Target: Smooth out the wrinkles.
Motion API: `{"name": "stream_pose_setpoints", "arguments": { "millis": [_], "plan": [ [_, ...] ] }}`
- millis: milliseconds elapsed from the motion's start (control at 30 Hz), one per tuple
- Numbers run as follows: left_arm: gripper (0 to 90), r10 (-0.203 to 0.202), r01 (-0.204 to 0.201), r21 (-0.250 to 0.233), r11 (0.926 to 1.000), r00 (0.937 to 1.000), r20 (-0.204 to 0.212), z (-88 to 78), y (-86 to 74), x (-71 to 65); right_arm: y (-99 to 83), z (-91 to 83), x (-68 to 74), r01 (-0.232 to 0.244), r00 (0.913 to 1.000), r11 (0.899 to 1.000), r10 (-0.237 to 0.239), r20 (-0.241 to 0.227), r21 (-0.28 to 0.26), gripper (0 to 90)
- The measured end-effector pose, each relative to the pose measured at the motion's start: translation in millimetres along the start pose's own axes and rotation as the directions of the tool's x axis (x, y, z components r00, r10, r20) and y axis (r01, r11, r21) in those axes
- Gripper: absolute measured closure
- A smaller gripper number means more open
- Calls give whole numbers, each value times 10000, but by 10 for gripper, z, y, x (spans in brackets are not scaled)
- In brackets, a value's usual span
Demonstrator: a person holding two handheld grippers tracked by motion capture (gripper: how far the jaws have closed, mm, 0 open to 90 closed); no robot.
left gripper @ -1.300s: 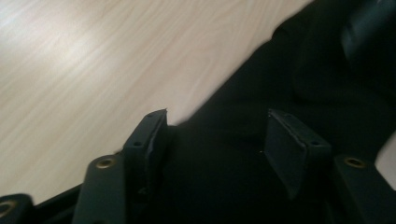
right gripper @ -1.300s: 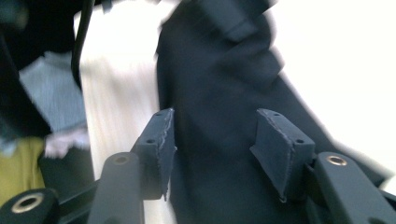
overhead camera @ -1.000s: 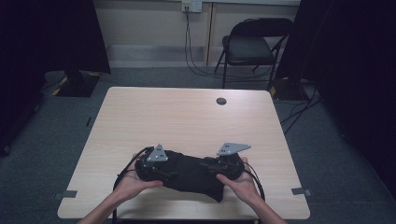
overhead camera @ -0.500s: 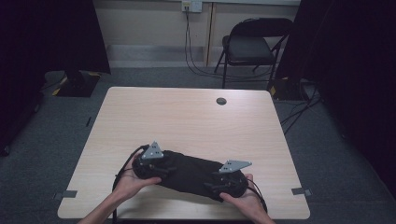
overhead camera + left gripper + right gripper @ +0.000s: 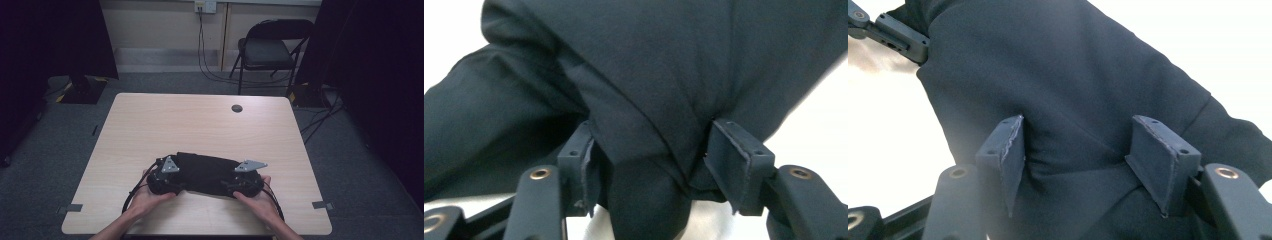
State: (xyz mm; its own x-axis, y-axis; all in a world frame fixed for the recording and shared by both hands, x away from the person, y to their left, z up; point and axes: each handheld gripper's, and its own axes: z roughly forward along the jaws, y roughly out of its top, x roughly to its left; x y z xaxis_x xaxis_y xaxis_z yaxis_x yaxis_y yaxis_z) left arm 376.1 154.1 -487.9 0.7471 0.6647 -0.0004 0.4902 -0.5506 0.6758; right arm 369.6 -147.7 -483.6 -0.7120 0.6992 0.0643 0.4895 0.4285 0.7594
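A dim room with grey carpet surrounds a pale wooden rectangular table; beyond its far edge stands a black folding metal chair, and black cables hang down the cream wall from a socket; a small round dark grommet sits in the tabletop near the far edge, well apart from the work.

A folded black fabric garment lies on the table close to the near edge, on the person's side of that grommet; the left gripper sits at the garment's left end and the right gripper at its right end, each held low at the table by a hand, each topped by a grey three-cornered plate.

In the left gripper view the jaws stand apart with a thick fold of the dark cloth bunched between them; the cloth fills most of the gap, yet I cannot tell whether the pads press on it.

In the right gripper view the jaws have just been opening and stand wide; the cloth lies between them, slack, with the pads clear of it on both sides; the other gripper's black arm shows at the top left corner there, at the cloth's far end.
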Motion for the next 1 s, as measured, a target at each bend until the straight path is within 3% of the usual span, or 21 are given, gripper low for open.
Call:
{"name": "stream_pose_setpoints", "arguments": {
  "millis": [100, 167, 267, 433, 500, 633, 833, 933, 1000],
  "plan": [
    [443, 12, -5, -203, 9998, 9993, 363, -94, -4, 47, -4, 23, -44, 271, 9996, 9995, -273, -95, -189, 384],
    [439, -395, 443, -620, 9971, 9964, 754, -202, -3, 109, -6, 25, -23, 558, 9984, 9984, -559, -61, -129, 372],
    [422, -351, 405, -974, 9944, 9978, 562, -305, 25, 132, -27, 66, -52, 735, 9968, 9969, -744, -300, -299, 370],
    [413, -581, 623, -877, 9942, 9971, 498, -264, 28, 178, 60, 247, -174, 1374, 9853, 9876, -1441, -922, -754, 370],
    [406, -596, 618, -763, 9952, 9978, 303, -226, 0, 196, 103, 308, -209, 1284, 9846, 9879, -1374, -1080, -866, 369],
    [415, -856, 900, -970, 9912, 9951, 484, -270, -14, 255, 180, 257, -134, 991, 9898, 9930, -1049, -959, -643, 272],
    [350, -1075, 1105, -1179, 9869, 9937, 316, -493, -92, 343, 252, -87, -155, -191, 9927, 9937, 57, -1202, -1109, 207],
    [325, -1172, 1157, -1318, 9845, 9931, -30, -644, -190, 451, 210, -296, -211, -435, 9957, 9893, 314, -877, -1393, 205],
    [306, -1537, 1492, -1398, 9789, 9879, -222, -723, -280, 562, 125, -445, -319, -910, 9954, 9842, 851, -447, -1520, 210]
  ]
}}
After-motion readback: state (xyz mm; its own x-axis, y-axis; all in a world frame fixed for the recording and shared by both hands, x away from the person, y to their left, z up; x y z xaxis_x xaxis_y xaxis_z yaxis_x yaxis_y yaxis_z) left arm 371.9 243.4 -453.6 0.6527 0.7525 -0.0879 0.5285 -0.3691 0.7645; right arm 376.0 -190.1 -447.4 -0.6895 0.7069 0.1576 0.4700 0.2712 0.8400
